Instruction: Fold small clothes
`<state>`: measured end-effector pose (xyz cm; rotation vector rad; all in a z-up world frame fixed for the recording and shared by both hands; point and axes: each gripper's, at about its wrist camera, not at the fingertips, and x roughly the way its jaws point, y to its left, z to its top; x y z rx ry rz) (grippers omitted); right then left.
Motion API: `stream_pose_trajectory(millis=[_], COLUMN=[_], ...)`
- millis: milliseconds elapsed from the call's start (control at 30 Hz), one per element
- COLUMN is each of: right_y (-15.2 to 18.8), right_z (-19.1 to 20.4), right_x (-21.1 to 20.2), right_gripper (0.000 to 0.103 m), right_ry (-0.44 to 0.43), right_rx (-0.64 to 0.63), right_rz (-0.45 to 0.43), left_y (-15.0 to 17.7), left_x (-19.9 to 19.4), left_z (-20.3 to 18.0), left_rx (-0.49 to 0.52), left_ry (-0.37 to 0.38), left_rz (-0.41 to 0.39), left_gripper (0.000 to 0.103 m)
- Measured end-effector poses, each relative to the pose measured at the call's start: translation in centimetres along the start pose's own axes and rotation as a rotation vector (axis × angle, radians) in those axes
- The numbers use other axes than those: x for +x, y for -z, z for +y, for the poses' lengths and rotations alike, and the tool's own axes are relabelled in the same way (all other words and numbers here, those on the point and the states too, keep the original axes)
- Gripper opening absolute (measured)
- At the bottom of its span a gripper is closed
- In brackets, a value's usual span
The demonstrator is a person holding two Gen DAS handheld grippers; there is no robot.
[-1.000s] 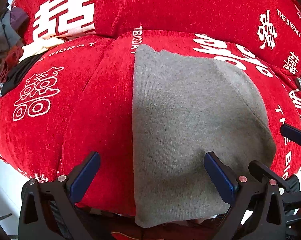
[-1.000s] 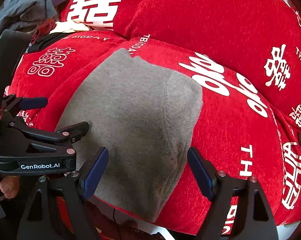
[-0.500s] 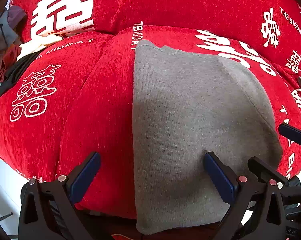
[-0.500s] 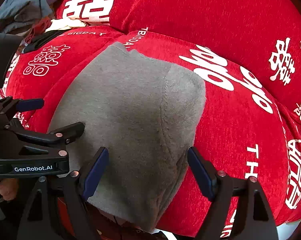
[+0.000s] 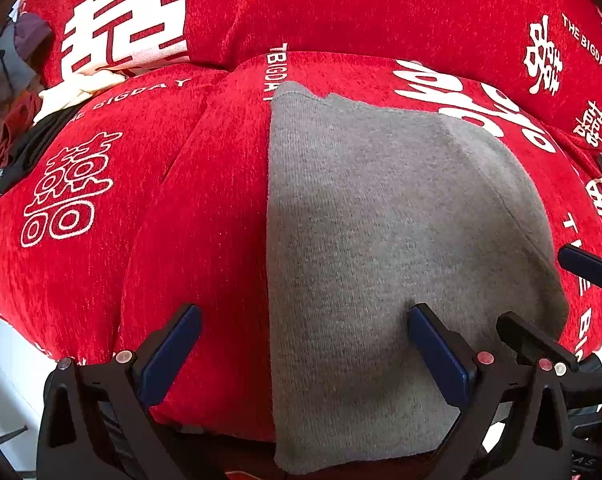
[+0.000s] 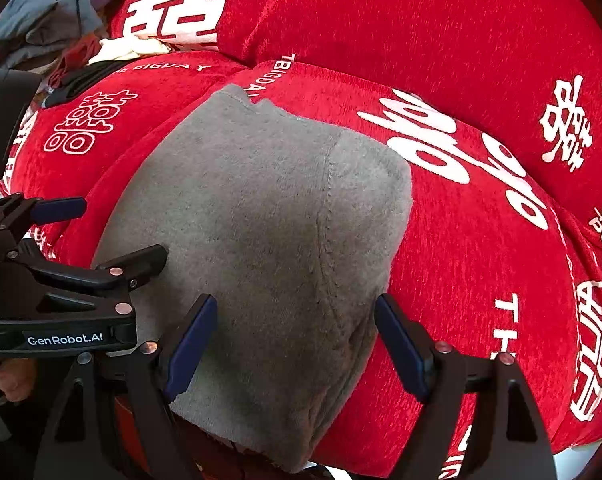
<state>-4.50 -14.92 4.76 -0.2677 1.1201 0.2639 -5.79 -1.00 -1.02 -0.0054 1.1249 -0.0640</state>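
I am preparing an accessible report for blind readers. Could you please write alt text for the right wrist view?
A grey knit garment lies flat on a red sofa cover with white characters. The open right gripper hovers over its near edge, with the left gripper beside it on the left. A pile of other clothes sits at the far left.

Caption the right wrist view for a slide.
Open right gripper poised over a grey garment spread on a red sofa cover.
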Motion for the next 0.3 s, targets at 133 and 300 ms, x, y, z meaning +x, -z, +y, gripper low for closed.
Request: stream_pose_trajectory(millis=[133,300], right_y=[-0.02,-0.11], right_z=[0.11,0.15], right_x=[0.01,0.04], right_gripper=[0.083,0.083], right_ry=[0.0,0.001], right_rx=[-0.001,-0.007], right_rz=[0.001,0.001], left_y=[-0.01,0.07], left_x=[-0.02,-0.29], left_z=[0.12,0.34], left_rx=[0.003,0.009], left_ry=[-0.003,-0.021], left_rz=[-0.003,-0.014], left_gripper=[0.103,0.103])
